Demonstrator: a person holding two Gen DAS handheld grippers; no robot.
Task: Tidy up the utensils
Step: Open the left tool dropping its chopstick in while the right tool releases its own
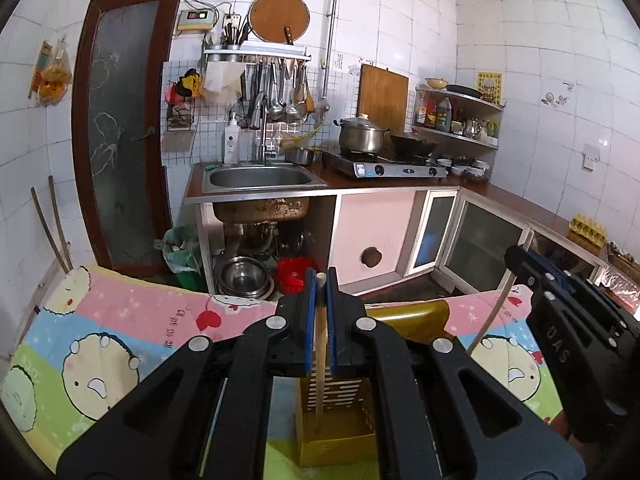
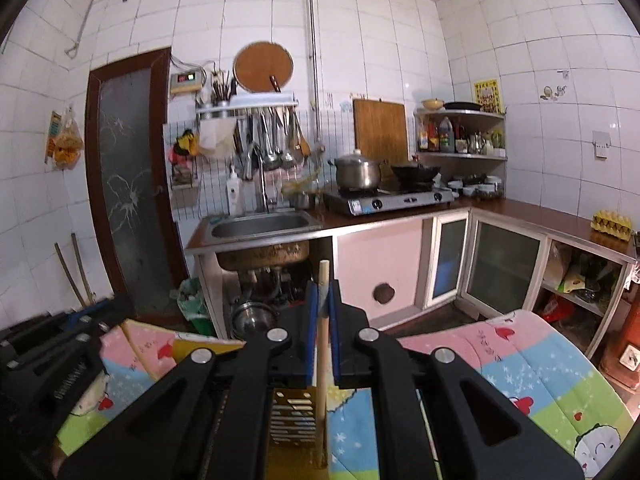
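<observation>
My left gripper (image 1: 320,280) is shut on a pale wooden chopstick (image 1: 321,344) held upright between its blue pads. The stick's lower end reaches down into a golden slotted utensil holder (image 1: 344,404) that stands on the cartoon-print cloth (image 1: 100,344). My right gripper (image 2: 323,290) is also shut, on a second upright chopstick (image 2: 322,344) whose lower end sits by the same holder (image 2: 292,412). Seen from the left wrist, the right gripper (image 1: 520,258) and its chopstick (image 1: 490,316) are at the right. The left gripper (image 2: 108,304) shows at the left edge of the right wrist view.
A golden plastic piece (image 1: 408,314) lies on the cloth behind the holder. Beyond the table are a sink (image 1: 260,178), a gas stove (image 1: 384,168) carrying a steel pot (image 1: 362,134), cabinet doors and a brown door (image 1: 120,128). An egg carton (image 2: 612,222) sits on the right counter.
</observation>
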